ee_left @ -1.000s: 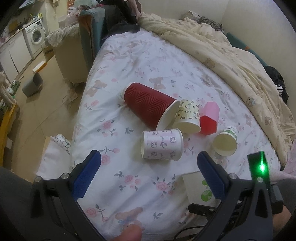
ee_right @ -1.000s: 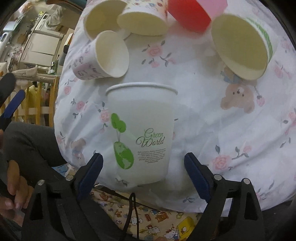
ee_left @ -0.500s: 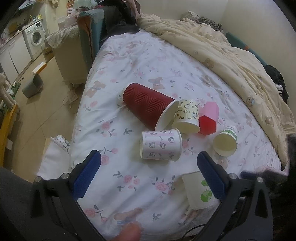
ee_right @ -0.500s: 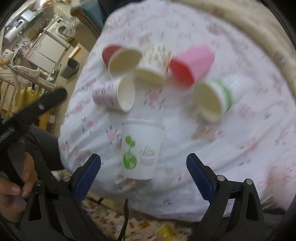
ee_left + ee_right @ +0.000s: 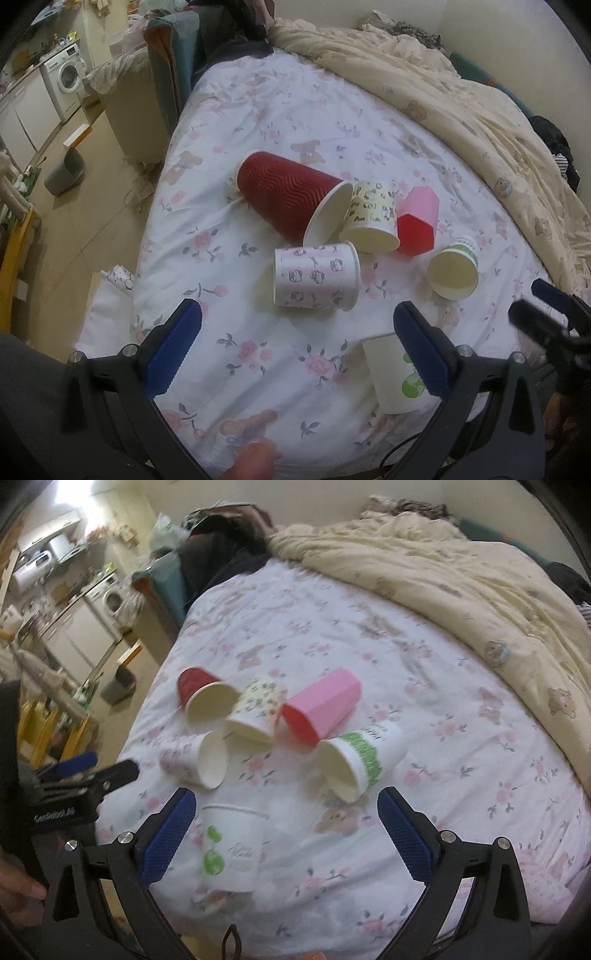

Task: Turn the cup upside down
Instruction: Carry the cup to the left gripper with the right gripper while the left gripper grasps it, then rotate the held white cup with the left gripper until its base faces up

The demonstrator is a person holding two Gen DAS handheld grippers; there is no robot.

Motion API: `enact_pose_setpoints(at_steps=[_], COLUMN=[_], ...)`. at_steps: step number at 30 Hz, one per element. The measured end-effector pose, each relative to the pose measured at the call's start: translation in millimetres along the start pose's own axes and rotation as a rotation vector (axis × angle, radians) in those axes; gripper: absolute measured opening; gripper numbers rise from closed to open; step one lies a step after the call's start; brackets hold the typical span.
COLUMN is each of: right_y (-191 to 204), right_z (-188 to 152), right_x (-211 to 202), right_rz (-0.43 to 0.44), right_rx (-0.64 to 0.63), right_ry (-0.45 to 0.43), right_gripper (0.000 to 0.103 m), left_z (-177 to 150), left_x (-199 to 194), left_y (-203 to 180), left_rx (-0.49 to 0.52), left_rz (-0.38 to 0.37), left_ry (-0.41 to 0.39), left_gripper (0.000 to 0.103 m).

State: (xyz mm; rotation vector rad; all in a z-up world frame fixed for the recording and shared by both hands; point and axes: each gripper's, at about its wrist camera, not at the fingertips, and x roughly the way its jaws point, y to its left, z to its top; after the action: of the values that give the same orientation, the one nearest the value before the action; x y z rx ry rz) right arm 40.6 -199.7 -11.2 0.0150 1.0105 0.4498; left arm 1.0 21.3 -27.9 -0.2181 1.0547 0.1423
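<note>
White paper with a green globe-and-leaf print, the cup (image 5: 232, 849) stands near the front edge of the bed (image 5: 424, 686), its rim up in the right wrist view; whether that upper end is open or closed cannot be told. Nothing grips it. In the left wrist view the same cup (image 5: 391, 373) is partly hidden behind the right-hand blue pad of the left gripper.

Five other cups lie on their sides in a cluster further in from that edge, toward the middle of the flowered sheet. Closest is a white cup with a pink cartoon print (image 5: 316, 275), mouth facing right in the left view. Behind it lies a large ribbed red cup (image 5: 288, 192), its white rim touching a yellow patterned cup (image 5: 371, 218). Just beside that is a faceted pink cup (image 5: 417, 221) with a red inside, and apart to the right is a green-banded cup (image 5: 453, 271), mouth toward the camera.

The left gripper (image 5: 295, 354) has its jaws spread wide and holds nothing, hanging over the front edge. The right gripper (image 5: 284, 838) is likewise spread wide and empty; the printed cup sits just inside its left pad, not touching the other.

A cream quilt (image 5: 443, 579) with bear prints is heaped along the far and right edges of the bed. A washing machine (image 5: 66, 79) stands across the floor to the left.
</note>
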Motion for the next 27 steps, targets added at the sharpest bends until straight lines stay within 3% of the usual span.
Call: enact_pose_setpoints(at_steps=[8,12,20,27], right_y=[-4.2,-6.4,-13.9,-18.7], right_z=[4.1,6.8,7.0,5.6], right_x=[-7.8,-13.8,-13.9,-14.6], right_rz=[-0.077,-0.097,-0.109,-0.119], right_rx=[0.007,0.013,0.039,0.051], right_ry=[-0.1,-0.14,-0.127,-0.118], right_gripper=[0.101,0.102,0.102,0.103], left_z=[-7.4,-15.9,-37.4,-48.9], left_x=[12.1,23.8,55.2,69.2], left_y=[-14.5,-24.4,-48.0,-69.1], left_rx=[0.038,0.045,0.017,0.041], left_rz=[-0.009,-0.046,-0.108,-0.144], left_ry=[0.042,0.1,0.25,0.296], left_gripper=[0.102,0.102,0.095,0.095])
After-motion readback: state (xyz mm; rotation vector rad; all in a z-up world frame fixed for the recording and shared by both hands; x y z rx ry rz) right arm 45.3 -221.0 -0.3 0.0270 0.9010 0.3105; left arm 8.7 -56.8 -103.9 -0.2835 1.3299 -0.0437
